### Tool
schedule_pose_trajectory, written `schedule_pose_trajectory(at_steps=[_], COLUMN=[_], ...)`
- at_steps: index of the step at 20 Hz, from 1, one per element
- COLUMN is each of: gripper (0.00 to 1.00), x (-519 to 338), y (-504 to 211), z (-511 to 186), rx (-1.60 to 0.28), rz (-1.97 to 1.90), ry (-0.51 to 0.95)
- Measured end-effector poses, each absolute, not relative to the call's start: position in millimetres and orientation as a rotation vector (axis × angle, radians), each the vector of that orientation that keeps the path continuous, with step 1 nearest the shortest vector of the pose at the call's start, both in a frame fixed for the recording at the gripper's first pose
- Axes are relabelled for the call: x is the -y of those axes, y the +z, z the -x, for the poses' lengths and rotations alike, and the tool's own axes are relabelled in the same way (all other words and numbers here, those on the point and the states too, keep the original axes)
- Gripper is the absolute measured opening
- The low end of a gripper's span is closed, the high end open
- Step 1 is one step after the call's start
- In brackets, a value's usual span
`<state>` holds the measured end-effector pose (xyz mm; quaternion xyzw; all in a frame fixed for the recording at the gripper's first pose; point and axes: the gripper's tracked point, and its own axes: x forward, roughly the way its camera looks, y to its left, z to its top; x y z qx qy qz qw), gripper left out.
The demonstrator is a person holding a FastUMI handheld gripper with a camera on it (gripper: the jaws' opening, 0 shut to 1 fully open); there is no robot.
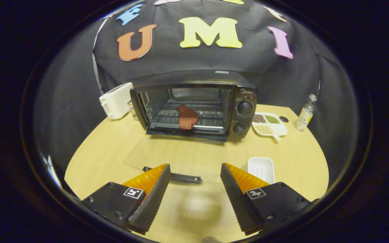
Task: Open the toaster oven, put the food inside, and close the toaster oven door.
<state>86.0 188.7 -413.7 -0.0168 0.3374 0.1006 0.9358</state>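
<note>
A black toaster oven (238, 101) stands at the back of the wooden table with its glass door (177, 155) folded down flat toward me. The door's dark handle (174, 176) lies just ahead of my fingers. A reddish-brown piece of meat (187, 117) rests on the wire rack inside the oven. My gripper (195, 173) hovers above the table in front of the lowered door, open, with nothing between its fingers.
A white toaster (116, 100) sits left of the oven. Right of the oven lie a white divided dish (269, 125) of beans and a small bottle (305, 114). An empty white tray (261, 168) rests just beyond my right finger.
</note>
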Motion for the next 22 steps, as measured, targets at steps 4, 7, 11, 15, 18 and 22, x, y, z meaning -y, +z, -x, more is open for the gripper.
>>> schedule_pose_trajectory(at_steps=[4, 7, 11, 15, 18, 22], gripper=[0.95, 0.95, 0.95, 0.95, 0.95, 0.95], x=[-194, -207, -226, -233, -231, -230], y=[-440, -461, -482, -504, -514, -517], z=[-61, -53, -53, -65, -78, -90], rx=[-0.741, -0.781, -0.807, -0.828, -0.827, -0.801], rz=[0.042, 0.034, 0.033, 0.04, 0.037, 0.061], ry=[0.226, 0.245, 0.262, 0.247, 0.213, 0.192])
